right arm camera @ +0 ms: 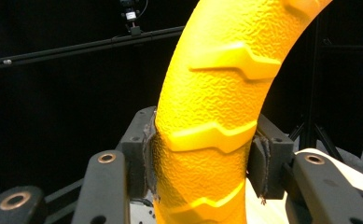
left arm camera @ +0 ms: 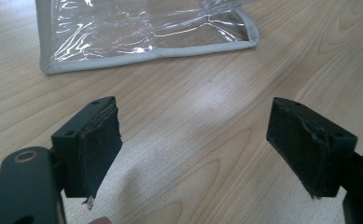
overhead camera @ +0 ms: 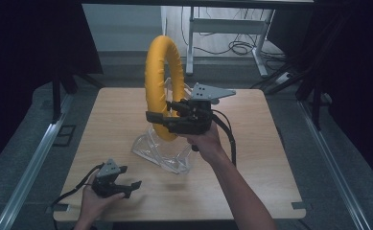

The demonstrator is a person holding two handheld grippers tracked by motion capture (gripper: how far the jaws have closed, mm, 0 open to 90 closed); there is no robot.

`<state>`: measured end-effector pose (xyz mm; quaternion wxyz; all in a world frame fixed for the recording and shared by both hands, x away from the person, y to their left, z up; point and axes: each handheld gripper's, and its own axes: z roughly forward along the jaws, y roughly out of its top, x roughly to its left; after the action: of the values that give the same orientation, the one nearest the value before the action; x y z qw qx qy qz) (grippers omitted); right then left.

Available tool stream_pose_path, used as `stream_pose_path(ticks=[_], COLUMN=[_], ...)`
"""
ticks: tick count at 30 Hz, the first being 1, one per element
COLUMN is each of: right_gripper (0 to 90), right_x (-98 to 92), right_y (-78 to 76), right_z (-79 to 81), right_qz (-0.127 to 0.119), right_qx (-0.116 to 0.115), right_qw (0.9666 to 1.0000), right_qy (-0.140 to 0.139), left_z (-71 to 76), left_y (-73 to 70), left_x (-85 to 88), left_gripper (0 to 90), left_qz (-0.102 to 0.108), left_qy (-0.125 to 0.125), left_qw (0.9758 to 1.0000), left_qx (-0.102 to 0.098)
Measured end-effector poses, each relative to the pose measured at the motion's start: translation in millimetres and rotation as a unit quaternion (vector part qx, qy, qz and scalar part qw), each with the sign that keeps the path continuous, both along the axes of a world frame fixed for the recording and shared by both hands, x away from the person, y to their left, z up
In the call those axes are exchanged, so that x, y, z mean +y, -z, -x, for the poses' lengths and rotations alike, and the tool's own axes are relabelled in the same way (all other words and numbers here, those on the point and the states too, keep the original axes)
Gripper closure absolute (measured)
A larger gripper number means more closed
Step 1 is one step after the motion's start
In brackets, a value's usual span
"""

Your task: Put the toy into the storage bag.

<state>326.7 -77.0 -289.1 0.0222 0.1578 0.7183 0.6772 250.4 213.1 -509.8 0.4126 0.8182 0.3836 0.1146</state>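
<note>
Item: yellow ring (right arm camera: 207, 126), textured w/ raised ribs. Held upright, clamped between jaws of right gripper (overhead camera: 174, 116), pads (right arm camera: 146, 158) pressing both sides of its lower arc; prob. gripped low so the hoop stays vertical above the clear plastic bag (overhead camera: 162, 151) just below the jaws. Left gripper (left arm camera: 195, 144): jaws apart, nothing between, low over wooden table (left arm camera: 207, 98), bag edge ahead of jaws; likely waiting to steady the bag.

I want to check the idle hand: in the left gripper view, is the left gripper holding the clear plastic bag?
No, the left gripper stands open over bare table, and the clear plastic bag lies farther off, apart from it.
</note>
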Motion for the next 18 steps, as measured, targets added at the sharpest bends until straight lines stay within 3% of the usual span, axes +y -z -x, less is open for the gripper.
stream_pose_path(ticks=[18], right_gripper=[50.7], right_x=[-0.8], right_y=[27.8], right_z=[-5.1], right_qz=[0.014], right_qx=[0.032], right_qw=[0.9994], right_qy=[-0.008], left_z=[-0.2], left_y=[1.1], left_x=[-1.7], left_gripper=[17.4], left_qz=[0.000], left_qy=[0.000], left_qw=[1.0000], left_qx=[0.001])
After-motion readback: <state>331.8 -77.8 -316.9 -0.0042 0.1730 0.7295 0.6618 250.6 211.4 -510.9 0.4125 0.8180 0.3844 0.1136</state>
